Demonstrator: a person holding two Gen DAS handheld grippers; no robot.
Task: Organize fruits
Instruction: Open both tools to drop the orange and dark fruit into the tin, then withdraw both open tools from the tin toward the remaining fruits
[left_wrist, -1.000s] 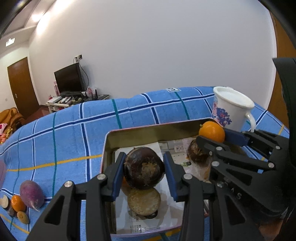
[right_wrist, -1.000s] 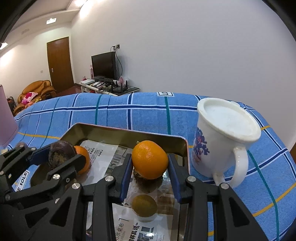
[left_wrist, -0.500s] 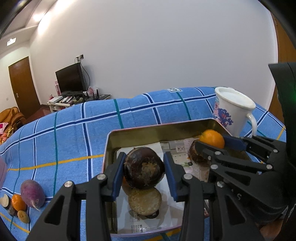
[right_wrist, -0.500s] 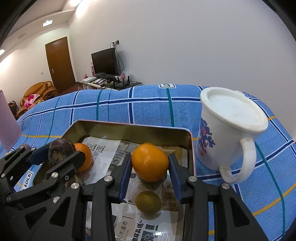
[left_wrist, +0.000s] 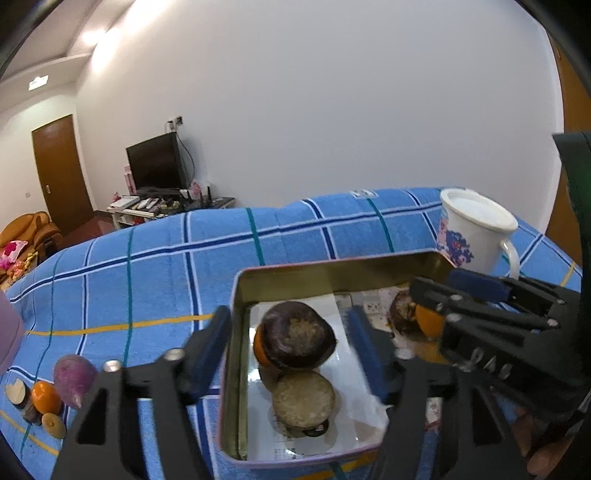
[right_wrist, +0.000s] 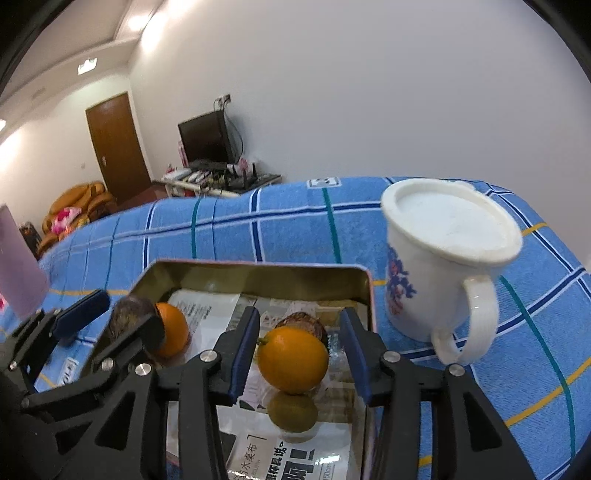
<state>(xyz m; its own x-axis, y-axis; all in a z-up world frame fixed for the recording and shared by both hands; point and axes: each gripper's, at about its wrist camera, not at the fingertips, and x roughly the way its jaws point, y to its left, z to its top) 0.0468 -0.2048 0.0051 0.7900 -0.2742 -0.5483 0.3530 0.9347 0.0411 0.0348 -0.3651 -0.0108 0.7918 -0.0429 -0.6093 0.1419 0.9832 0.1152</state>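
Both grippers' jaws released over the tin (left_wrist: 236, 369) on the blue plaid cloth (left_wrist: 147, 280)

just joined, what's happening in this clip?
A person with tongs in each hand is putting fruit into a metal tin lined with newspaper. Both tongs are open. The left tongs straddle a dark purple fruit lying in the tin against an orange. The right tongs flank an orange in the tin. A white mug stands beside the tin.
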